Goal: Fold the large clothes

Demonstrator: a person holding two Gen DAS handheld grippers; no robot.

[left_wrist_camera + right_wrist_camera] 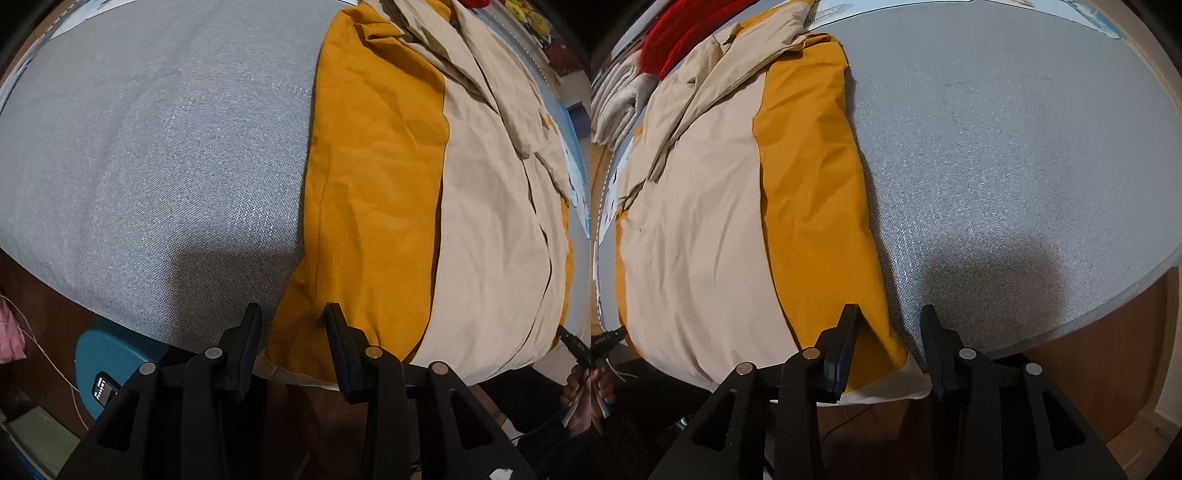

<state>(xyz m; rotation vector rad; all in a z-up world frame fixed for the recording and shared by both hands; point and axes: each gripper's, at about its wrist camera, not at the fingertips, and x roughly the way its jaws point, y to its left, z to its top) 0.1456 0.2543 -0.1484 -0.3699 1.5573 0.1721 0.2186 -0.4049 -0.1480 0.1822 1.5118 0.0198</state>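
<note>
- Grey table cover [155, 155] lay under a mustard-and-beige garment [376, 192], spread toward two o'clock.
- My left tongs [293, 314] stood partly open over its near corner, gripping nothing.
- My right tongs [890, 314] likewise straddled the opposite corner.

Garment [376, 184] far end cut off; phone [104, 392] screen unreadable.

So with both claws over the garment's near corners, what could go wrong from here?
1. The garment overhangs the table's near edge; a tug could drag it off.
2. The left claw and right claw stand open, so each might catch just one layer.
3. The loose beige folds at the far end could bunch.
</note>
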